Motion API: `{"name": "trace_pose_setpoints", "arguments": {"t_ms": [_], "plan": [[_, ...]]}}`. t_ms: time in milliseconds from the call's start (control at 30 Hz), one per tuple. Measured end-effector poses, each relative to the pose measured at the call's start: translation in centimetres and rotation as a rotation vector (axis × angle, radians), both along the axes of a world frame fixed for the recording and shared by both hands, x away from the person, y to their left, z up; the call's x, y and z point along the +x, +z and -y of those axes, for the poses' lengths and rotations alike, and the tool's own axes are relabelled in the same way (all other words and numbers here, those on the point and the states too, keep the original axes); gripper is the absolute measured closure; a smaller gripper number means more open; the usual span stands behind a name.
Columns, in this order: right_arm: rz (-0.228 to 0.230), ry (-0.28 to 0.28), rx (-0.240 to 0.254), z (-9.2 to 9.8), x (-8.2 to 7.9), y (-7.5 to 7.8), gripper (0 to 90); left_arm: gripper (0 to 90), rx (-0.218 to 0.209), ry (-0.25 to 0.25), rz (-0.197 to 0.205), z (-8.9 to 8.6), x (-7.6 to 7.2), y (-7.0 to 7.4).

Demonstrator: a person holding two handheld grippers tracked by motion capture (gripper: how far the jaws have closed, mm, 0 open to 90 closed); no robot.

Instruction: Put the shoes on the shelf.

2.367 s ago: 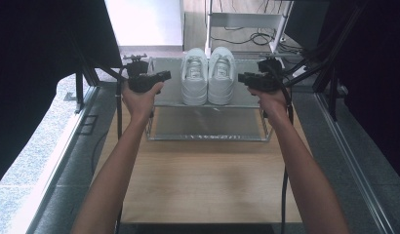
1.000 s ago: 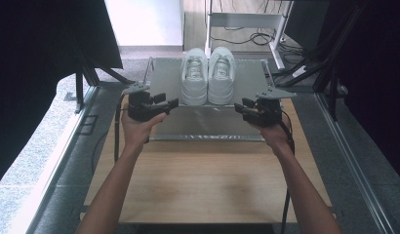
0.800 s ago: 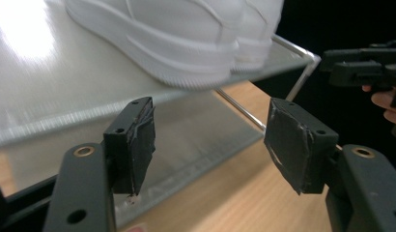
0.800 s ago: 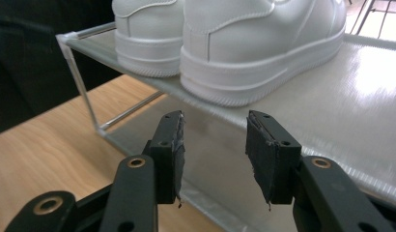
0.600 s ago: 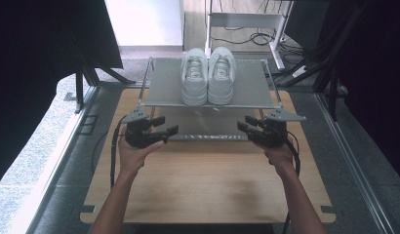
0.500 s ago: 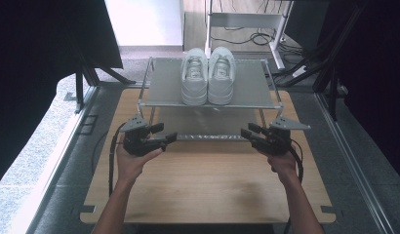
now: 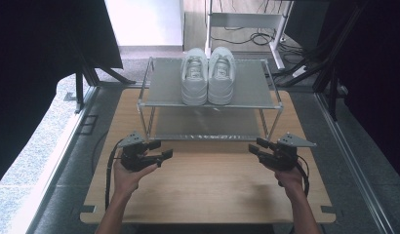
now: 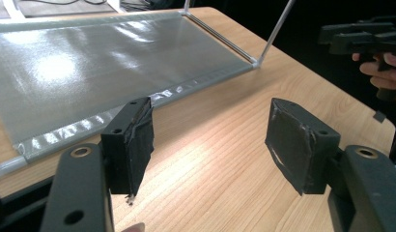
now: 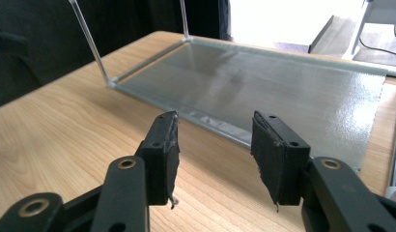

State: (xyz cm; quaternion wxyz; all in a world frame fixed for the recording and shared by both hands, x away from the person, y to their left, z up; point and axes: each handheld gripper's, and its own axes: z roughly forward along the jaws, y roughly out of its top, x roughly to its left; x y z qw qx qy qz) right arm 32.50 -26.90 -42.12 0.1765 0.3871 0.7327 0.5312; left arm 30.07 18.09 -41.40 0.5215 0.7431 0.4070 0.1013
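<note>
Both grippers are low over the wooden surface (image 7: 208, 190), just in front of the shoe rack (image 7: 154, 101). Left gripper (image 7: 165, 149): fingers (image 8: 131, 142) spread wide, nothing between them. Right gripper (image 7: 253, 147): fingers (image 9: 163, 154) spread, and its jaws have just been opening, nothing between them either.

The pair of white sneakers (image 7: 208, 75) sits side by side, touching, at the middle of the rack's top shelf, toes toward the person, well apart from both grippers. Bottom shelf (image 8: 90, 63) is bare; it looks like thin translucent sheet on a light tube frame.

Handling guess: the sneakers are light, with soft uppers and a stiffer sole and heel. Squeezing the toe box would just dent it. Better to pinch the heel collar or the side wall near the lace opening, one shoe per gripper. Smooth upper may slip, so get a deep bite. The rack looks light too: pushing on a shoe could shift the whole frame.
</note>
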Motion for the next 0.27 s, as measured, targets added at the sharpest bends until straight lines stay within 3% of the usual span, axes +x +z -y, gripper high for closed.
{"name": "trace_pose_setpoints", "arguments": {"t_ms": [33, 100, 267], "plan": [[0.013, 0.001, 0.027, 0.04, -0.08, 0.42, 49.9, 33.8, -0.004, 0.002, 0.003, -0.03, -0.05, 0.07], [0.021, 0.004, 0.033, -0.01, -0.12, 0.62, 48.9, 33.7, -0.012, 0.003, 0.008, 0.04, -0.2, 0.22], [0.031, -0.008, 0.001, 0.07, -0.21, 0.47, 44.3, 31.9, 0.001, 0.023, 0.005, 0.15, -0.22, -0.15]]}}
